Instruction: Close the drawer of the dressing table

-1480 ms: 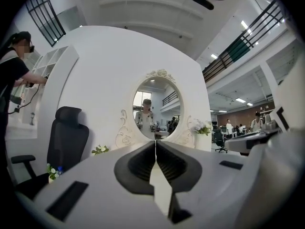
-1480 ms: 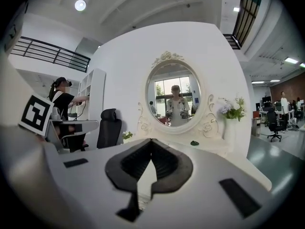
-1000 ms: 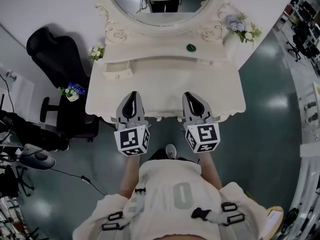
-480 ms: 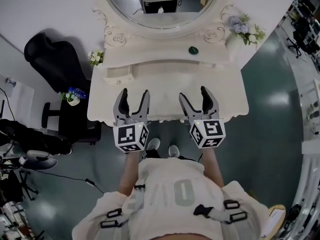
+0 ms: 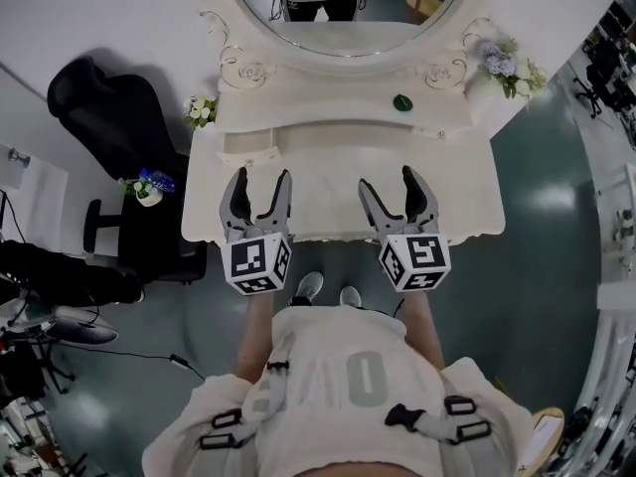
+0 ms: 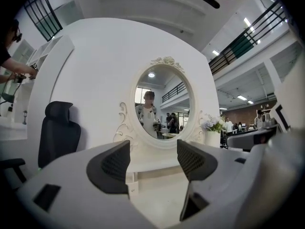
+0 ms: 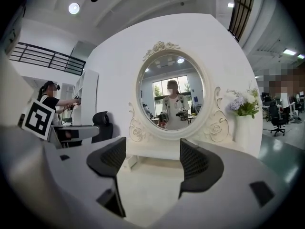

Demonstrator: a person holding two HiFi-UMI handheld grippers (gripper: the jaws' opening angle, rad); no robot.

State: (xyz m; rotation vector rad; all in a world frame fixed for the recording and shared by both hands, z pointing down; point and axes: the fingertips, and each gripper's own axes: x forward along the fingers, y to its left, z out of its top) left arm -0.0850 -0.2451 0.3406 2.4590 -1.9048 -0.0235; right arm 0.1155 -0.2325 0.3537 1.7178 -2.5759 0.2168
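The cream dressing table (image 5: 338, 207) stands in front of me below its oval mirror (image 5: 343, 8). Its front edge runs even, and any drawer beneath the top is hidden from above. A small drawer front (image 5: 248, 144) sits at the back left under the mirror shelf and shows low between the jaws (image 6: 131, 178) in the left gripper view. My left gripper (image 5: 261, 182) and right gripper (image 5: 390, 185) hover side by side over the front of the tabletop. The jaws of both have just been opening. Both stand open with nothing between them (image 6: 152, 159) (image 7: 153, 159).
A green knob-like item (image 5: 401, 101) lies on the shelf. Flowers (image 5: 507, 63) stand at the table's right corner, and a small posy (image 5: 202, 110) at the left. A black office chair (image 5: 109, 117) stands left of the table. The person's shoes (image 5: 310, 286) are by the front edge.
Both grippers were shut at the table's front a second ago and now stand wide open. They have shifted a little over the tabletop.
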